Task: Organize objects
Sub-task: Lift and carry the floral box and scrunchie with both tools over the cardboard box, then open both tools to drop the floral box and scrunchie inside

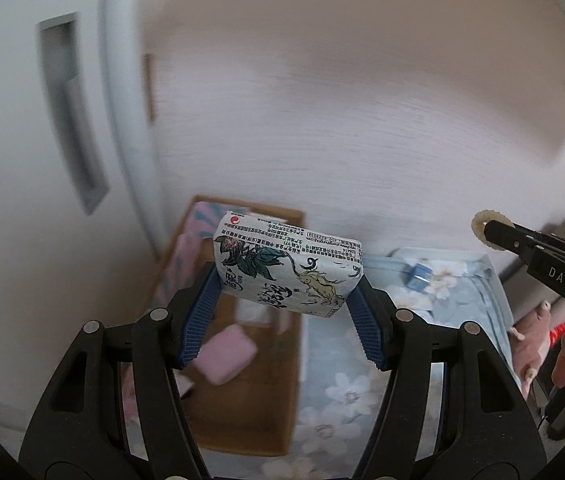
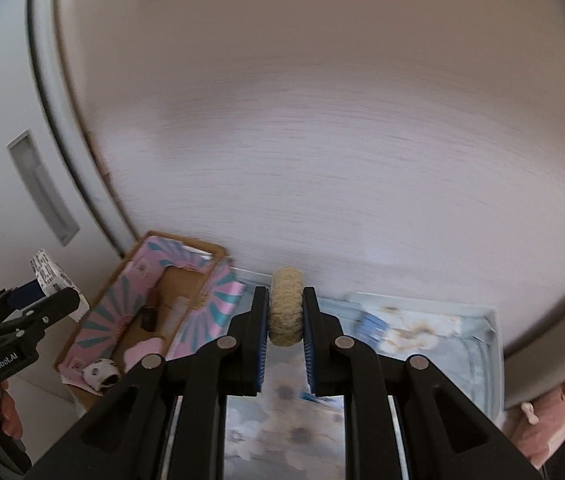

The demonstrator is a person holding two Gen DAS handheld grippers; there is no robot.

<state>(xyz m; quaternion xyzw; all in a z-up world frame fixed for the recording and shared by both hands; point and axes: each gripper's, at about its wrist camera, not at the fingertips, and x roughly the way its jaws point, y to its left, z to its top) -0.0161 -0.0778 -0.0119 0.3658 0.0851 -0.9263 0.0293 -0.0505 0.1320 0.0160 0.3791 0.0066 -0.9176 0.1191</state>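
A white printed soft packet (image 1: 288, 270) is clamped between the left gripper (image 1: 287, 280) fingers, a beige knitted ring (image 2: 286, 307) between the right gripper (image 2: 286, 320) fingers, both held above the open brown cardboard box (image 1: 250, 420) and pale blue floral bin (image 2: 478, 344), seemingly for sorting.

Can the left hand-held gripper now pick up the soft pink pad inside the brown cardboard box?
Probably not yet. The left hand-held gripper is shut on a white printed packet, so it has no free grip for the soft pink pad below.
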